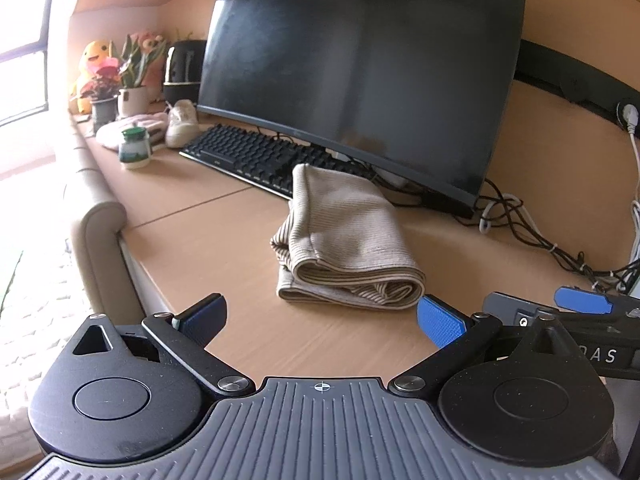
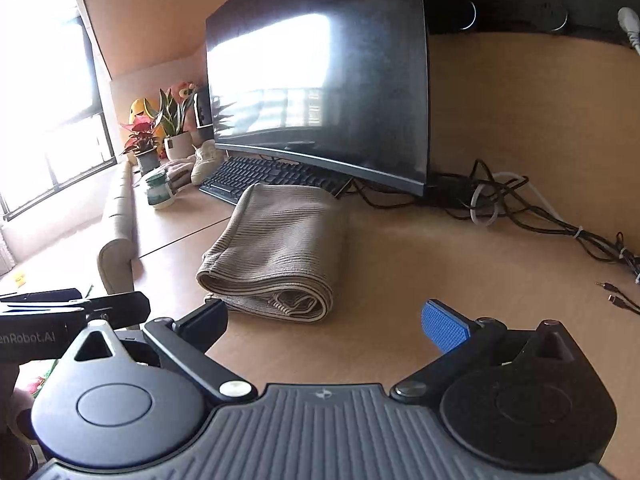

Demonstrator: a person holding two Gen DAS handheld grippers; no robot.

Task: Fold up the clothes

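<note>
A beige ribbed garment [image 1: 344, 236] lies folded in a compact stack on the wooden desk [image 1: 224, 256], its rolled edge facing me. It also shows in the right wrist view [image 2: 280, 248]. My left gripper [image 1: 320, 320] is open and empty, hovering just short of the garment's near edge. My right gripper [image 2: 324, 320] is open and empty, near the garment's front right corner. The right gripper's blue pad shows at the right edge of the left wrist view [image 1: 580, 300]; the left gripper's body shows at the left of the right wrist view [image 2: 60, 312].
A curved black monitor [image 1: 360, 72] and a black keyboard [image 1: 256, 156] stand behind the garment. Tangled cables [image 1: 540, 236] lie at the right. A jar [image 1: 135, 148], potted plants [image 1: 132, 80], a shoe and a plush toy sit at the far left. A padded chair arm [image 1: 100, 248] borders the desk's left edge.
</note>
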